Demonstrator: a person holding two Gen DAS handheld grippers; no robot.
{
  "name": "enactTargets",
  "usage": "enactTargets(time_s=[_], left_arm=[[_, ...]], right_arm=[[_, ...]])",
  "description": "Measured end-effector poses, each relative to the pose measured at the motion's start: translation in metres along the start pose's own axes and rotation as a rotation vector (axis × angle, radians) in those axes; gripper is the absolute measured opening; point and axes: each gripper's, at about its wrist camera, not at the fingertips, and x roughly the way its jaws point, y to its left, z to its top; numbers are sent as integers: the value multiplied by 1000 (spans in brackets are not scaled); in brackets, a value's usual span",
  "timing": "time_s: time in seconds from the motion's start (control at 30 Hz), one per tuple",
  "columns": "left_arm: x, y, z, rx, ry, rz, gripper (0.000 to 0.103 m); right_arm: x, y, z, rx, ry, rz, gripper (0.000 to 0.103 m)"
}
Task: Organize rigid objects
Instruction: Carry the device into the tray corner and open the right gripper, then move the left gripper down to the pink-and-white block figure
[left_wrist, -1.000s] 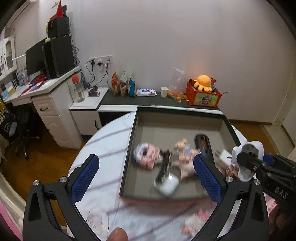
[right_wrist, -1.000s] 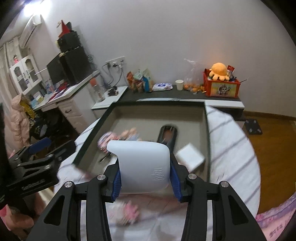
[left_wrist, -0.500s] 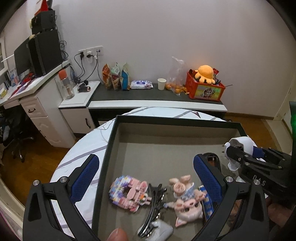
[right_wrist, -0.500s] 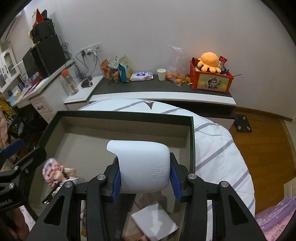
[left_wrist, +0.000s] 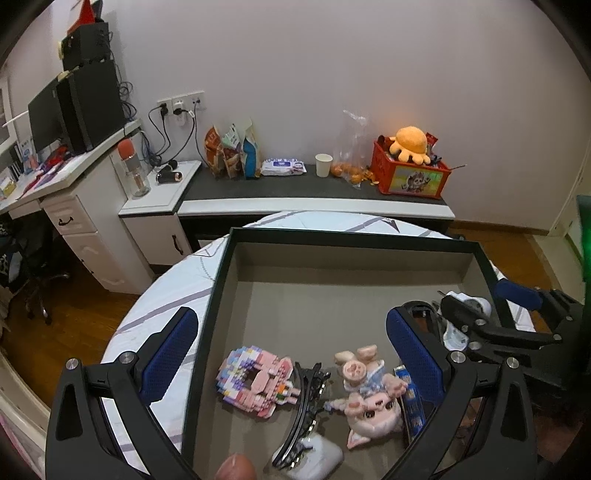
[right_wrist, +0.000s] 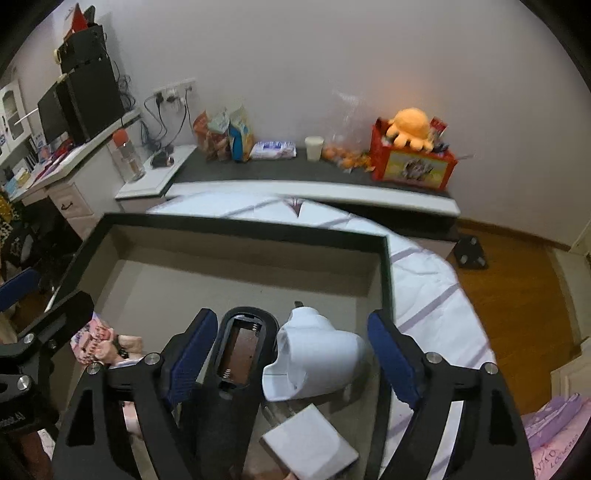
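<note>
Two grippers hover over a black-rimmed grey tray (right_wrist: 384, 258). The right gripper (right_wrist: 291, 354), jaws opening, releases a white plastic charger (right_wrist: 317, 362) near the tray's right edge; next, withdraw. The left gripper (left_wrist: 288, 354) is open, empty.

In my dark-rimmed tray (left_wrist: 221, 280) the pastel brick-built figure (left_wrist: 256, 380) lies flat near the front, a black claw hair clip (left_wrist: 304, 402) just beside it on its right, then a pink pig doll (left_wrist: 369, 398) on its back. A white case (left_wrist: 321, 459) sits under the clip's near end. The white plug adapter (right_wrist: 314, 362) lies tipped on its side beside the black remote (right_wrist: 240, 350), battery bay open upward, with a white box (right_wrist: 310, 446) nearer me.
</note>
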Motion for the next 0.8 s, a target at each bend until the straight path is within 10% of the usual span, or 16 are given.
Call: enactTargets(time_s=[0.8], left_arm=[[-151, 11, -93, 5, -67, 9, 103]], right_arm=[[-158, 6, -114, 111, -122, 95, 86]])
